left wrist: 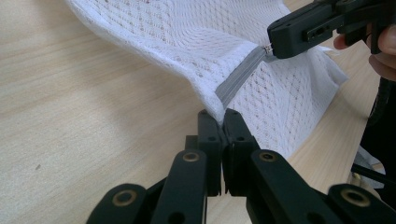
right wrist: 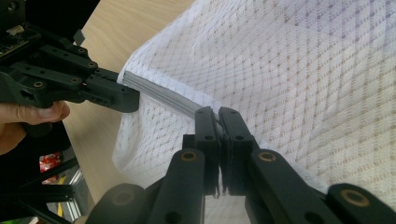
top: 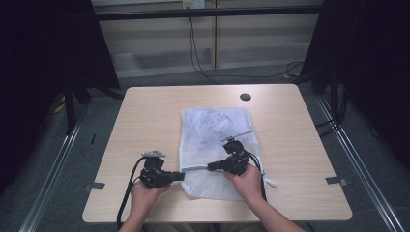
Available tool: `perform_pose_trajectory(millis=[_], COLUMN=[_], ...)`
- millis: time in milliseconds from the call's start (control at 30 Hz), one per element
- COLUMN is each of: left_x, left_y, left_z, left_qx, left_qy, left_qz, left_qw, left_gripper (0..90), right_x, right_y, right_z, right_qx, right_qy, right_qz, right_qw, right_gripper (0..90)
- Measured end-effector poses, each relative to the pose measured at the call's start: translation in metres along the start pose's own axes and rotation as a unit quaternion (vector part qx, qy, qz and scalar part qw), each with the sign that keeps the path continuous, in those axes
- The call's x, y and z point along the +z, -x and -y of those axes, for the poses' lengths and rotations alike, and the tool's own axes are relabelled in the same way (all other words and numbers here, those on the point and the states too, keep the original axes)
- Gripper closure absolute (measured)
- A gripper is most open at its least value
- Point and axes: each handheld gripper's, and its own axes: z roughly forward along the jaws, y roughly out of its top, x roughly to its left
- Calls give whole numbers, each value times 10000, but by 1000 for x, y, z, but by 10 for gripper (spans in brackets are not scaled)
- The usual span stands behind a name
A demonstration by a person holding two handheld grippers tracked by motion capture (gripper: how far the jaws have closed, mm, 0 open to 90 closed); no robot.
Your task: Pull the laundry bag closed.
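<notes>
Now | left claw [left wrist: 220, 116] clamped on mesh bag [top: 212, 145] corner at the zipper [left wrist: 238, 79] end | right claw [right wrist: 218, 114] clamped on the zipper pull | bag at surface [top: 145, 121] centre | zipper axis runs 9-to-3 between claws; pull lies at 3 o'clock from left claw.

A small dark disc [top: 245, 96] sits at the wooden table's [top: 145, 125] one o'clock; cables [top: 198, 53] trail at twelve.
</notes>
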Motion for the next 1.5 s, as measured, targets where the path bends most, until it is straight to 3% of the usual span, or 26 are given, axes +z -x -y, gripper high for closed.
perform_pose_trajectory(millis=[1500], left_x=[0], left_y=[0], left_z=[0], left_qx=[16], left_qy=[-26], left_qz=[-30], left_qw=[10000], left_gripper=[879], right_x=[-18], right_y=[18], right_z=[9], right_qx=[195], right_qy=[72], right_qz=[95], right_qw=[9997], right_gripper=[873])
